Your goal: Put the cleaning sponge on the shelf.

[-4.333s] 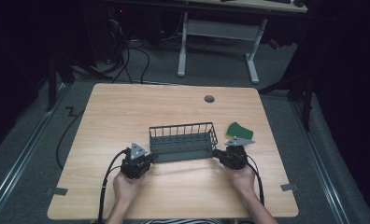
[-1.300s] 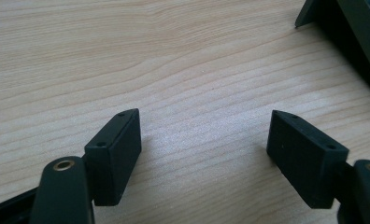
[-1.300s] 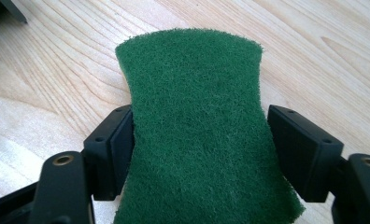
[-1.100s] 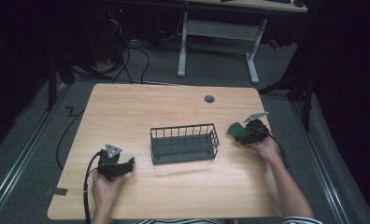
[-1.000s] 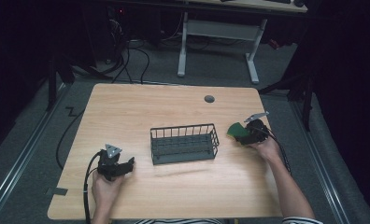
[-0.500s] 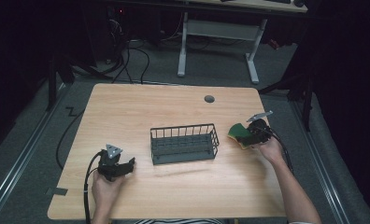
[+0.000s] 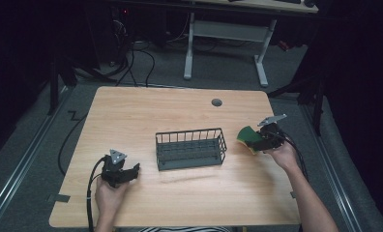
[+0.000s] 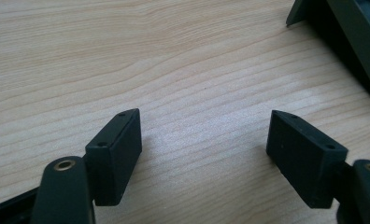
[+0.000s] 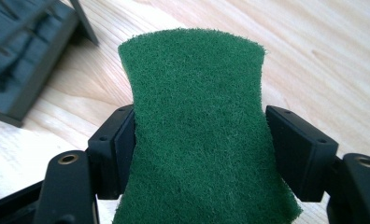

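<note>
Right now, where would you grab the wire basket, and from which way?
Take the wire basket by the top rim of one short end, coming down from above. Its walls are thin upright wires under a rim bar, narrow enough for open jaws to straddle. The left tool is the free one, jaws open over bare table, so its near end suits best. The right tool already squeezes the green sponge.

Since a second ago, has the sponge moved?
Yes. The sponge, clamped in the right tool, has lifted off the table and edged toward the wire basket.
</note>
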`<action>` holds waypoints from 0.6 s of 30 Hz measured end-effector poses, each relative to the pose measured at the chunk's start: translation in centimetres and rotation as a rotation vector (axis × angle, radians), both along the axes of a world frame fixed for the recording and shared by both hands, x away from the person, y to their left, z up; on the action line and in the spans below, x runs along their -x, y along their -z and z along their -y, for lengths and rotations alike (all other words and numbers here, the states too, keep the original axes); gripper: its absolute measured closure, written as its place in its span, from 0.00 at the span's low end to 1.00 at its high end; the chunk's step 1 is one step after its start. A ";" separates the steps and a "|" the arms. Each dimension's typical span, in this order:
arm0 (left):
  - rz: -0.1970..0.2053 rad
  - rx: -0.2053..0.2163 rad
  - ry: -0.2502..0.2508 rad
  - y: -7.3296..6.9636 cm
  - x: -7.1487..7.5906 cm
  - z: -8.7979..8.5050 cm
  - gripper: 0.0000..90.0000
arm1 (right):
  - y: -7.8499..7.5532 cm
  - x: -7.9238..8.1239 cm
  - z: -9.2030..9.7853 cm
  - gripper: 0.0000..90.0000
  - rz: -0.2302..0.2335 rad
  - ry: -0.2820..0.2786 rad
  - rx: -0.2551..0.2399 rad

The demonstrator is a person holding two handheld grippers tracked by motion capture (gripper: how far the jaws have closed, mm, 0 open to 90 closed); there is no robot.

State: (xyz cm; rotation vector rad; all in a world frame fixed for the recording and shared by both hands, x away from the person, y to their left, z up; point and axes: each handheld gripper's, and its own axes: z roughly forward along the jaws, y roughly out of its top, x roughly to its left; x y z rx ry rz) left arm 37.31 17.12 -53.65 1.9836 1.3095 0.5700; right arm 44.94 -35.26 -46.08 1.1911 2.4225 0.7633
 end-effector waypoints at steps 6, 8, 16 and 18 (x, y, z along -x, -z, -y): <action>0.001 0.002 0.001 0.0 0.0 0.0 0.32 | -1.4 1.0 -0.8 0.32 0.006 -0.034 -0.022; 0.001 0.002 0.001 0.0 0.0 0.0 0.32 | -1.7 1.1 -1.0 0.32 0.011 -0.045 -0.022; 0.001 0.003 0.001 0.0 0.0 0.0 0.32 | -3.9 2.2 -1.5 0.32 0.052 -0.088 -0.042; 0.001 0.003 0.001 0.0 0.0 0.0 0.32 | -4.4 2.5 -1.7 0.32 0.062 -0.099 -0.042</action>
